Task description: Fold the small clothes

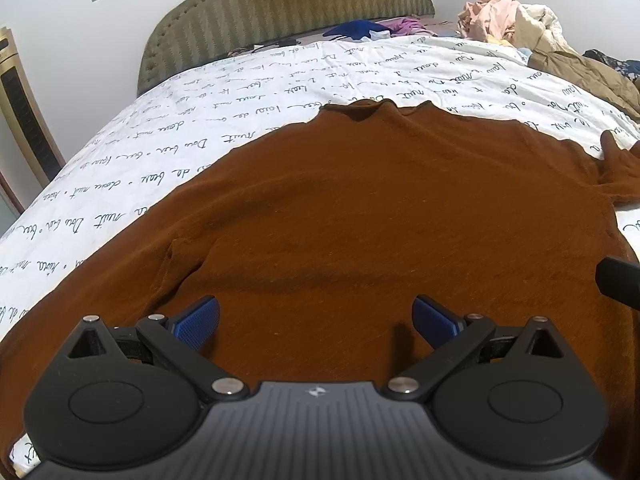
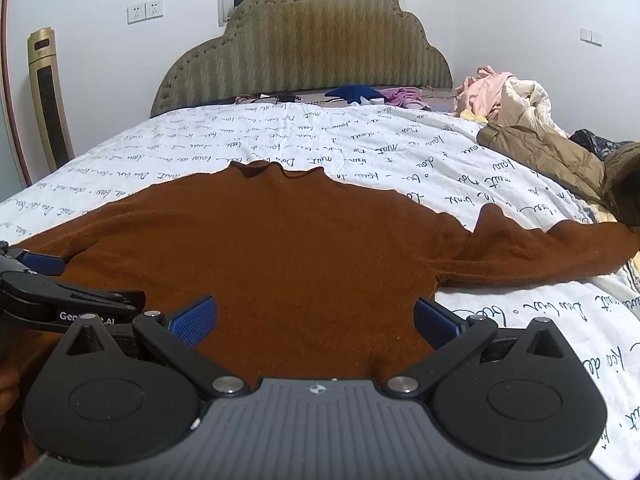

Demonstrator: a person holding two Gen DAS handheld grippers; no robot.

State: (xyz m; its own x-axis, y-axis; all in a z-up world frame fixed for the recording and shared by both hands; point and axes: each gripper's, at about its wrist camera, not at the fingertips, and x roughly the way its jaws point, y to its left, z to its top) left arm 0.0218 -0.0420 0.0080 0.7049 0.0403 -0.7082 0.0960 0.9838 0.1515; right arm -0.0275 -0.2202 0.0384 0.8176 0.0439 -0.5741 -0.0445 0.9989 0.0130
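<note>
I have the brown sweater (image 2: 304, 248) spread flat on the bed (image 2: 360, 148), collar toward the headboard (image 2: 304, 40) and hem toward me. My left hand-held gripper (image 1: 316, 322) hangs just over the lower body of the knit with its blue pads spread wide and nothing between them. My right hand-held gripper (image 2: 316, 322) is equally agape and empty, sitting over the sweater's lower right edge where the cloth meets the printed sheet.

The right sleeve (image 2: 552, 248) runs out sideways and looks bunched near the armpit; the left one is tucked or rumpled against the body, and I cannot tell exactly how it lies.

My guess is that the risk lies in the pinch. The knit is soft and thick, so either pad could catch only the top layer, or drag the sheet up with it. With 2 grips taken unevenly, the fold would come out skewed. The pile of clothes (image 2: 516, 100) by the far corner is well apart.
</note>
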